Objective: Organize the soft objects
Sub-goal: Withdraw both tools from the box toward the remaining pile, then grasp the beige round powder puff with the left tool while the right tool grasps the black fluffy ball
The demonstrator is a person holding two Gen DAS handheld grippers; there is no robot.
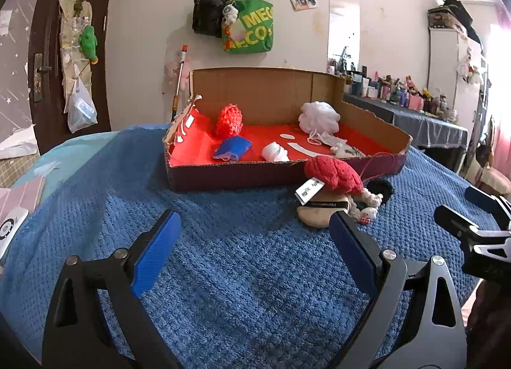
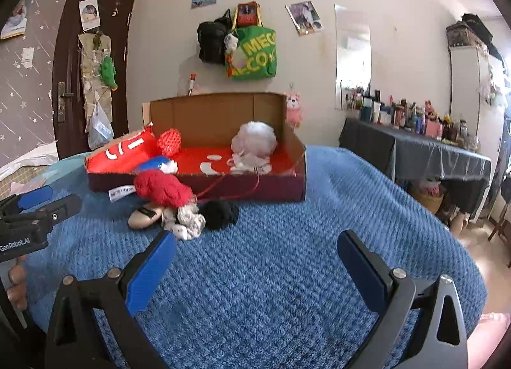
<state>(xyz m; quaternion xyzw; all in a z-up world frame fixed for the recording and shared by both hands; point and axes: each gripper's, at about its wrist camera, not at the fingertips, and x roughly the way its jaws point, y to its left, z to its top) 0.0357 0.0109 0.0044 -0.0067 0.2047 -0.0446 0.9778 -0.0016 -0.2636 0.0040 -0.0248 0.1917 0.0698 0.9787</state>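
A cardboard box [image 1: 223, 174] with a red lining stands on the blue blanket. It holds a red knit pouch [image 1: 228, 120], a blue cloth [image 1: 233, 147], a small white roll [image 1: 275, 152] and a white mesh puff [image 1: 319, 116]. In front of the box lie a red knit hat [image 1: 333, 173], a beige pad [image 1: 319, 212], a small white toy [image 1: 370, 213] and a black cloth [image 1: 381, 189]. My left gripper [image 1: 255, 254] is open and empty, near and left of this pile. My right gripper [image 2: 257, 267] is open and empty, right of the pile [image 2: 166, 192].
The blue blanket [image 1: 239, 257] covers the surface. A white device [image 1: 9, 228] and pink item lie at its left edge. A dark-clothed table [image 2: 447, 152] with bottles stands at the right. Bags [image 1: 249, 27] hang on the back wall. A dark door [image 1: 64, 49] is at left.
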